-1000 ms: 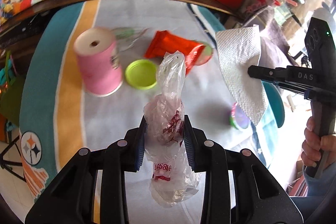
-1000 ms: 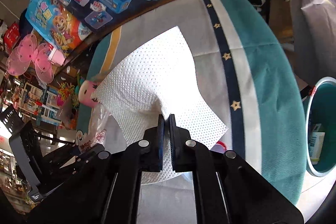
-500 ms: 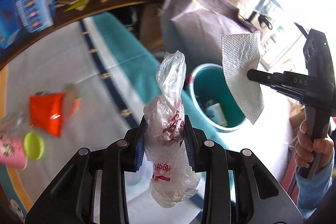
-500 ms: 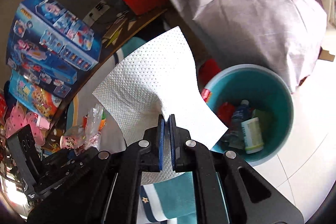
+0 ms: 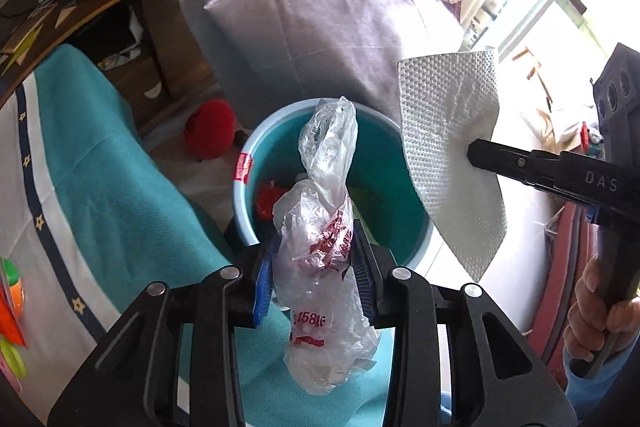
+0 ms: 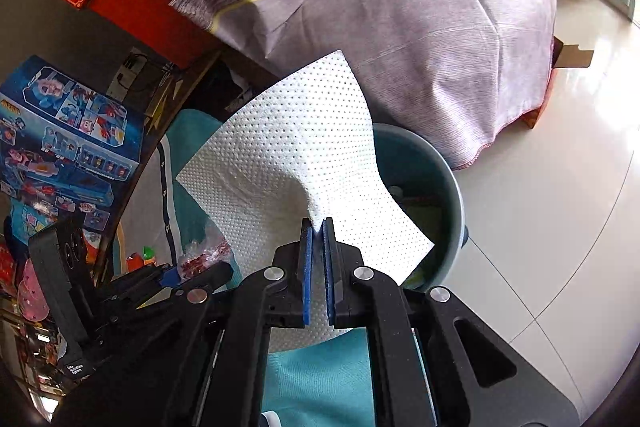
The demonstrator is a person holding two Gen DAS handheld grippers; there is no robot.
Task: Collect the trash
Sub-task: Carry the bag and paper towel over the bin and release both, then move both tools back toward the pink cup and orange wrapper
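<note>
My left gripper [image 5: 316, 247] is shut on a crumpled clear plastic bag [image 5: 324, 227] with red print, held upright above the near rim of a teal trash bin [image 5: 244, 195]. The bin stands on the floor beside the table and holds some trash. My right gripper [image 6: 318, 227] is shut on a white paper towel [image 6: 288, 171], held over the bin [image 6: 452, 187]. The paper towel [image 5: 452, 155] and the right gripper [image 5: 474, 153] also show at the right of the left wrist view. The left gripper [image 6: 188, 269] with the bag shows at lower left in the right wrist view.
The table's teal striped cloth [image 5: 92, 187] hangs at left, with orange and green items [image 5: 10, 311] at its far left edge. A large purple-covered bulk [image 5: 320, 11] stands behind the bin. A red ball [image 5: 208, 135] lies on the floor. White tiled floor [image 6: 540, 207] is at right.
Both grippers have swung from over the table to over the teal bin, carrying the bag and the paper towel. The bin is now closer and directly below them.
</note>
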